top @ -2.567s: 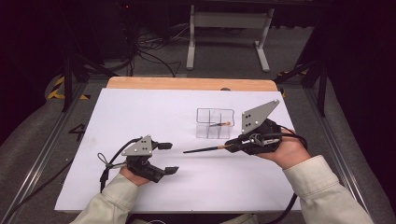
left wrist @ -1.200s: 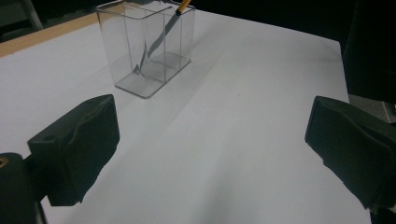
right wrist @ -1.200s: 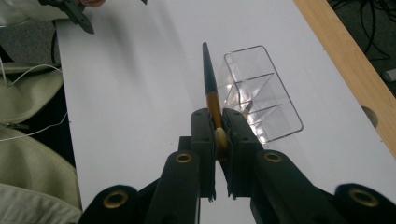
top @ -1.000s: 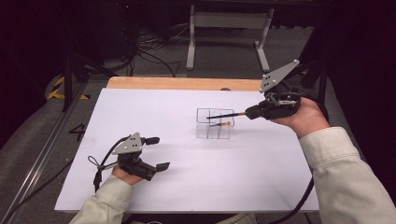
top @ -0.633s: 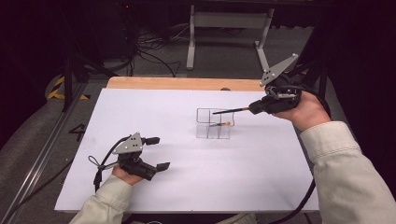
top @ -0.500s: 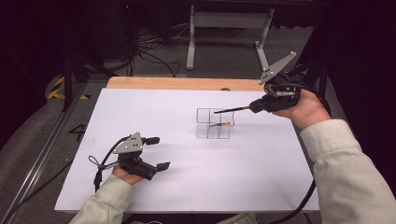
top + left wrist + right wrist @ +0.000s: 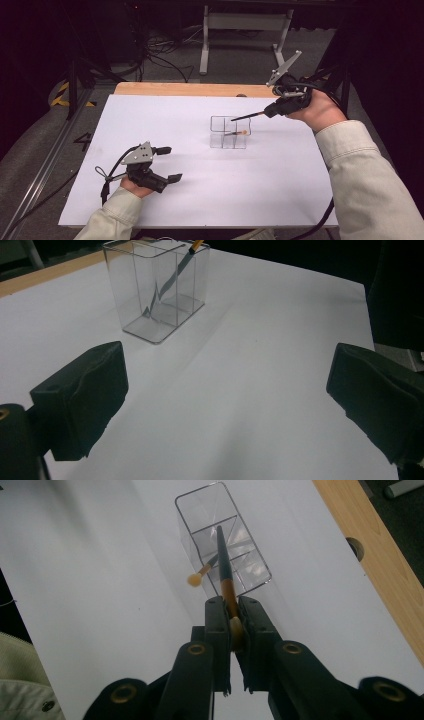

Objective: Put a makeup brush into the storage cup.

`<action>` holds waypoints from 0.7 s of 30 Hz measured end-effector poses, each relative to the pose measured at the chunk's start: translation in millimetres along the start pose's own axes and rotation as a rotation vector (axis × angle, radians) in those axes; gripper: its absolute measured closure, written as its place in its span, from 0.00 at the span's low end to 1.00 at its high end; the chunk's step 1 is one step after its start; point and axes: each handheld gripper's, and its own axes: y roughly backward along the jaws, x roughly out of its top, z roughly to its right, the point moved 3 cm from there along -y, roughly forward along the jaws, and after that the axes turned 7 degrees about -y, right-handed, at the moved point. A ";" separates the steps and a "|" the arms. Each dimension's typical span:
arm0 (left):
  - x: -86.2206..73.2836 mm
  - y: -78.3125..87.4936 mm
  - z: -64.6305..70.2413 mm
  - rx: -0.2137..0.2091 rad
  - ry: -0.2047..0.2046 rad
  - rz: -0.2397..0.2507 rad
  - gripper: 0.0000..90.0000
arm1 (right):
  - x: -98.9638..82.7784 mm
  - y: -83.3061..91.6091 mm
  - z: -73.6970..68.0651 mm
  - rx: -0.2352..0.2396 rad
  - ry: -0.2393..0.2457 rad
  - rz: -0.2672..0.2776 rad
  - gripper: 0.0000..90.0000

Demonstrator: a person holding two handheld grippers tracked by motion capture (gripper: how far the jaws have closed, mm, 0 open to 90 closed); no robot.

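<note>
Had right gripper [image 7: 231, 614] clamped on brush [image 7: 223, 560]; long axis ran straight out from jaws, dark tip over clear organizer [image 7: 254, 582] just ahead, second brush [image 7: 205, 571] leaning inside. Left gripper [image 7: 225, 405] idled spread wide, organizer farther off.

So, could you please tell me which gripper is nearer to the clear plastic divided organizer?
The right gripper, hovering just beyond the clear plastic divided organizer's far right corner. The left gripper sits well off on its near left.

Dark brush [image 7: 223, 560] angled over clear organizer [image 7: 226, 540]
</note>
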 end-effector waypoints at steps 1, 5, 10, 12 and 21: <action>0.0 0.0 -0.1 0.000 0.000 0.000 0.04 | 1.4 -1.1 0.2 0.000 0.001 -0.008 0.93; 0.1 0.6 0.0 0.000 -0.003 0.000 0.04 | 4.8 -4.4 0.4 0.000 0.001 -0.025 0.93; 0.2 1.5 1.7 0.009 -0.005 -0.002 0.04 | 11.4 -9.9 1.1 -0.003 0.003 -0.052 0.93; -0.2 2.9 2.1 0.011 -0.005 -0.003 0.04 | 14.1 -12.1 2.0 -0.005 0.005 -0.059 0.93; -3.4 9.8 3.2 0.030 0.000 -0.006 0.04 | 21.7 -24.5 5.5 -0.008 0.011 -0.097 0.93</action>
